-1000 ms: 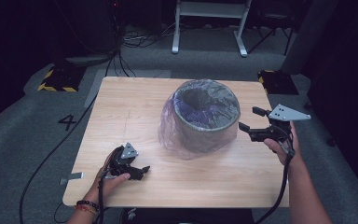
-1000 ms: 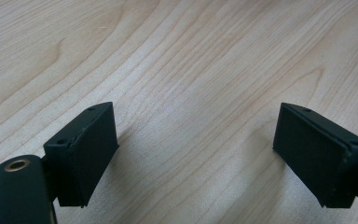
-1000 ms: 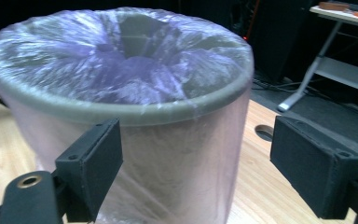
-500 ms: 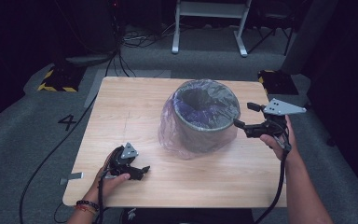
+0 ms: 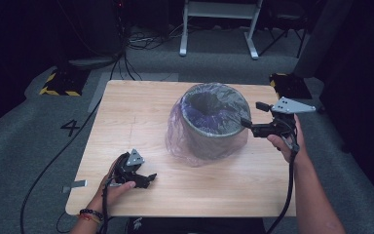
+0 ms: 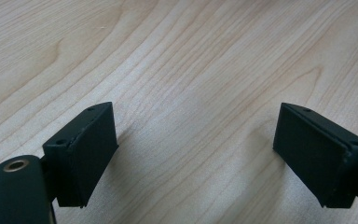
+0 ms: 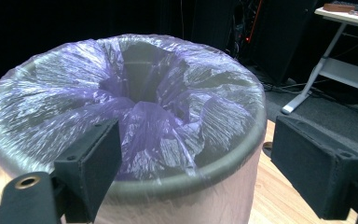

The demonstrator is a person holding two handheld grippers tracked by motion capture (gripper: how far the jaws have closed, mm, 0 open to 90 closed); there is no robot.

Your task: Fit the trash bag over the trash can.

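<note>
On a pale wooden bench in a dark room, the right tongs are held wide at the bin's near rim and the left tongs rest wide and empty; the purple liner, crinkled, is already draped over the mid-bench bin; tucking is judged unfinished.

black gripper, grey three-cornered plate

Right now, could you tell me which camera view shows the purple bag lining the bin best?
The right gripper view: the purple bag is close, its crinkled film dipping into the bin. The high view shows the bag small, draped outside. The left gripper view faces bare table.
</note>
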